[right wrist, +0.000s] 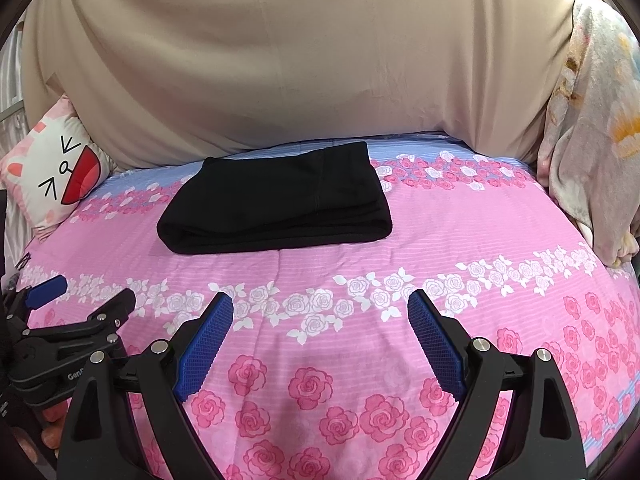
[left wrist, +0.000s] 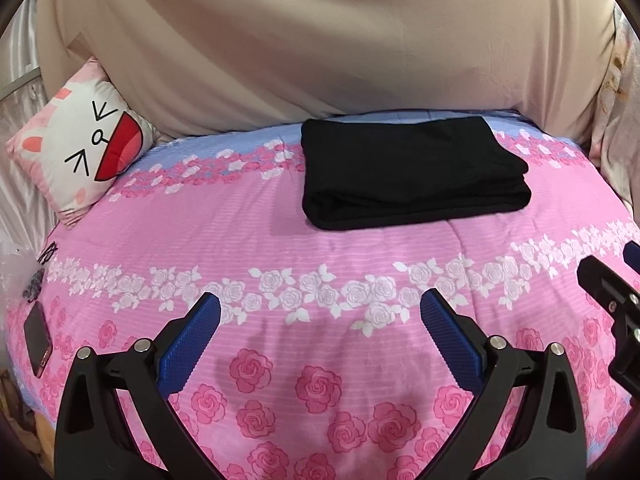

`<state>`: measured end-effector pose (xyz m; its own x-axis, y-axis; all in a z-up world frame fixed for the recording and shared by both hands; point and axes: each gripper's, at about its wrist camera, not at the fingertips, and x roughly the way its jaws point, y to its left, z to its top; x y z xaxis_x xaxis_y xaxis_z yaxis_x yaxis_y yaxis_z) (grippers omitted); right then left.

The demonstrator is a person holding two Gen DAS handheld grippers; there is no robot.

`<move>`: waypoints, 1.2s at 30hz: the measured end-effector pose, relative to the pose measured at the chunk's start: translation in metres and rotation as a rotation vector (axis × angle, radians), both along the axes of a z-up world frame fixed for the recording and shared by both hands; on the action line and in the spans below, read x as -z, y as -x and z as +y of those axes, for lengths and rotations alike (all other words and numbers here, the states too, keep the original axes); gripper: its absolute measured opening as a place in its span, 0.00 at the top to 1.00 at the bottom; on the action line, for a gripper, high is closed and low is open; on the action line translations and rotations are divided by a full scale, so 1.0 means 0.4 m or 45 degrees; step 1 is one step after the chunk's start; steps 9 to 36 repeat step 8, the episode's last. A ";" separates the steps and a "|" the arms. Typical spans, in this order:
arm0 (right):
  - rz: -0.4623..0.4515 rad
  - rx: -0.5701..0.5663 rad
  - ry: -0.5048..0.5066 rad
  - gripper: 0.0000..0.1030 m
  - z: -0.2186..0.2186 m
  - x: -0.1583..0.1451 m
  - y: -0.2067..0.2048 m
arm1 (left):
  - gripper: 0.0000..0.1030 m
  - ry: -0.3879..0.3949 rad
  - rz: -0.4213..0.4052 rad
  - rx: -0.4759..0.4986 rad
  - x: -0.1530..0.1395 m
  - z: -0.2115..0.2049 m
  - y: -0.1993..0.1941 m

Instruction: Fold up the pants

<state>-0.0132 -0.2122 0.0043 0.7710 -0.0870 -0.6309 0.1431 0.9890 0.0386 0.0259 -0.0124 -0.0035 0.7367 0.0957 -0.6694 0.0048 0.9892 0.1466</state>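
Black knit pants point(left wrist: 412, 172) lie folded at the far side of the bed point(left wrist: 280, 248); soft, light and limp, I judge. Both my left hand-held gripper point(left wrist: 320, 312) and right hand-held gripper point(right wrist: 320, 312) hover wide, empty. I'd pinch the thick near fold.

Both wrist views face the bed point(left wrist: 320, 264) side by side.

Left tool point(left wrist: 320, 314): black plastic arms, silver round bolts, blue ribbed finger pads point(left wrist: 188, 346). Right tool point(right wrist: 320, 314): same build, blue gridded pads point(right wrist: 438, 346). White lettering "Gen…" on the left tool's black body.
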 end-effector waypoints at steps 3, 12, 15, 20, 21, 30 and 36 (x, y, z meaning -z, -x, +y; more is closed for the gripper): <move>0.001 0.001 0.003 0.16 -0.002 0.000 -0.001 | 0.05 0.009 0.035 0.003 0.002 0.003 0.001; 0.012 0.006 -0.002 0.16 -0.009 0.005 -0.002 | 0.05 -0.012 0.017 0.016 -0.004 0.002 0.020; 0.012 0.006 -0.002 0.16 -0.009 0.005 -0.002 | 0.05 -0.012 0.017 0.016 -0.004 0.002 0.020; 0.012 0.006 -0.002 0.16 -0.009 0.005 -0.002 | 0.05 -0.012 0.017 0.016 -0.004 0.002 0.020; 0.012 0.006 -0.002 0.16 -0.009 0.005 -0.002 | 0.05 -0.012 0.017 0.016 -0.004 0.002 0.020; 0.012 0.006 -0.002 0.16 -0.009 0.005 -0.002 | 0.05 -0.012 0.017 0.016 -0.004 0.002 0.020; 0.012 0.006 -0.002 0.16 -0.009 0.005 -0.002 | 0.05 -0.012 0.017 0.016 -0.004 0.002 0.020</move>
